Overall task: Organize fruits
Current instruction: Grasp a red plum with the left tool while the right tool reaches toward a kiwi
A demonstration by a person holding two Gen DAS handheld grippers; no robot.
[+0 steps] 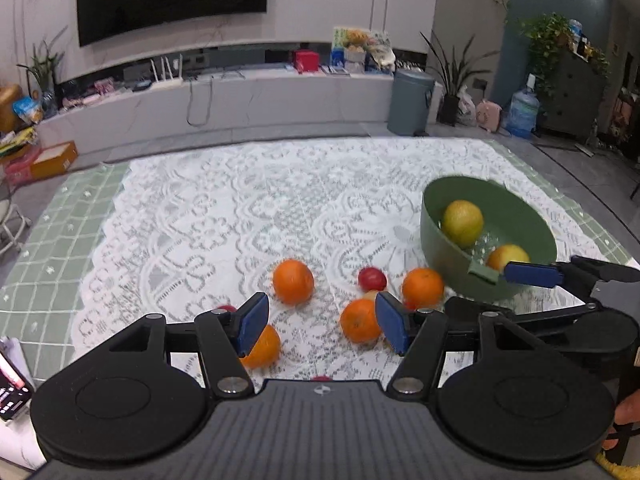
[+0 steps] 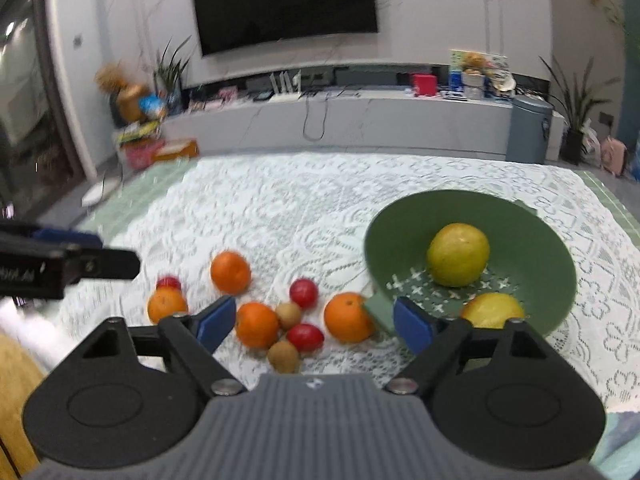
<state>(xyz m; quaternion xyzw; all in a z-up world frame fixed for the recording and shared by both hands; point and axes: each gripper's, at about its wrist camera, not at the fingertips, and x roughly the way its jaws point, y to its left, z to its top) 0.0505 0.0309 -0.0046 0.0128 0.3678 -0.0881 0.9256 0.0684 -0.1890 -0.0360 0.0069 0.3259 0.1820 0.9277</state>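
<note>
Ahead of both tongs lies a table (image 2: 304, 208) under white lace over a pale green checked cloth, strewn with round fruit: smooth glossy oranges (image 2: 256, 325), small shiny red fruits (image 2: 304, 293) and dull brown rough-skinned ones (image 2: 283, 356), bunched between the spread blades of the right tongs (image 2: 316, 322). Just right of those tongs sits a matte green bowl (image 2: 536, 240), tilted, its floor pierced with cross-shaped holes, holding a yellow-green citrus (image 2: 458, 255) and a yellow fruit (image 2: 493, 310). Its square lug lies beside the right blue pad, and in the left view a blade appears to meet the rim there; grip unclear. The left tongs (image 1: 322, 326) stand wide apart over the lace, clasping nothing, an orange (image 1: 262, 350) behind one pad and another (image 1: 359, 320) beside the other.
</note>
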